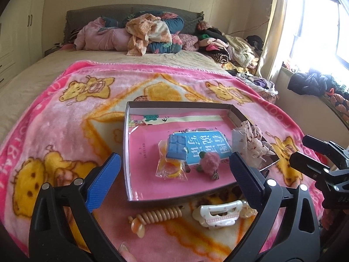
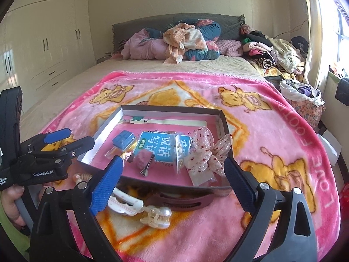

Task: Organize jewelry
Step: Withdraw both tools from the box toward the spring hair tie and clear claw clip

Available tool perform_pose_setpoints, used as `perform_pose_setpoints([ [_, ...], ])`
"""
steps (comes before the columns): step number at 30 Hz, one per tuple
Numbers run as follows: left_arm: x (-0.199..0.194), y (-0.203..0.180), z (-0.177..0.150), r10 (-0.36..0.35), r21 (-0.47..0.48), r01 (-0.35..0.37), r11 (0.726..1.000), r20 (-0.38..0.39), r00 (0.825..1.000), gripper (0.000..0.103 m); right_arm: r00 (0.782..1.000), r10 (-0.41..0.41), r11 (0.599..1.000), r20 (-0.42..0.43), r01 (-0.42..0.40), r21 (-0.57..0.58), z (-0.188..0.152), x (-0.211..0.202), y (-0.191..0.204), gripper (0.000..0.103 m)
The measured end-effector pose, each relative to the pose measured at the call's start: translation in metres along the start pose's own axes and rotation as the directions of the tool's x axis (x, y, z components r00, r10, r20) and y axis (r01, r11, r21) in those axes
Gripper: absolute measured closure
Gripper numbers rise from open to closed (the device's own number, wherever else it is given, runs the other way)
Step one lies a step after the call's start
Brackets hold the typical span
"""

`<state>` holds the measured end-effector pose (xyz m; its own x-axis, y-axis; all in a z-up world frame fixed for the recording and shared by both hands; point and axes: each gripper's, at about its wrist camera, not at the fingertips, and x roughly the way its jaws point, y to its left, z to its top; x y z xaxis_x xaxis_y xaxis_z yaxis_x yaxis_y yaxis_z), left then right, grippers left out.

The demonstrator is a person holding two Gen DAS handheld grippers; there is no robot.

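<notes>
Two wrist views of one bed scene. Left wrist view: the left tool (image 1: 174, 172) stands spread wide, nothing between its blue ribbed pads, over the near edge of a shallow dark cardboard tray (image 1: 127, 152) resting on a pink plush bear-print blanket (image 1: 54, 118). Inside the tray, on a pink booklet: a clear packet with a blue square card and orange rings (image 1: 172, 159), a fuzzy pink pom-pom clip (image 1: 207, 163), and, at the right wall, a sheer polka-dot fabric bow (image 1: 253, 139). Outside, near the camera, lie a peach plastic spiral hair tie (image 1: 157, 217), long axis left to right, and a white plastic claw clip (image 1: 220, 215); both sit just below the spread pads, so this hand is judged nearer to them. Right wrist view: the right tool (image 2: 172, 183) is likewise spread and empty. The white claw clip (image 2: 126, 203) lies beside a translucent pearl-tipped claw clip (image 2: 157, 217) and a dark brown curved hair clip (image 2: 183, 203), all on the blanket against the tray's near wall. The left tool (image 2: 69, 139) appears at far left, also spread.
</notes>
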<state>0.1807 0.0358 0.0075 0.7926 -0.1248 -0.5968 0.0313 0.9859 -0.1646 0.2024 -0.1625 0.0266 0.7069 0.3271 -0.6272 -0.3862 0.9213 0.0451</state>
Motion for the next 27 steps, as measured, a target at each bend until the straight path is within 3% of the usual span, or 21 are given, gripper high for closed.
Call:
perform_pose_setpoints([
  [27, -0.032, 0.015, -0.038, 0.026, 0.005, -0.026, 1.000, -0.024, 0.999, 0.012, 0.999, 0.021, 1.000, -0.038, -0.022, -0.013, -0.044, -0.021, 0.016, 0.012],
])
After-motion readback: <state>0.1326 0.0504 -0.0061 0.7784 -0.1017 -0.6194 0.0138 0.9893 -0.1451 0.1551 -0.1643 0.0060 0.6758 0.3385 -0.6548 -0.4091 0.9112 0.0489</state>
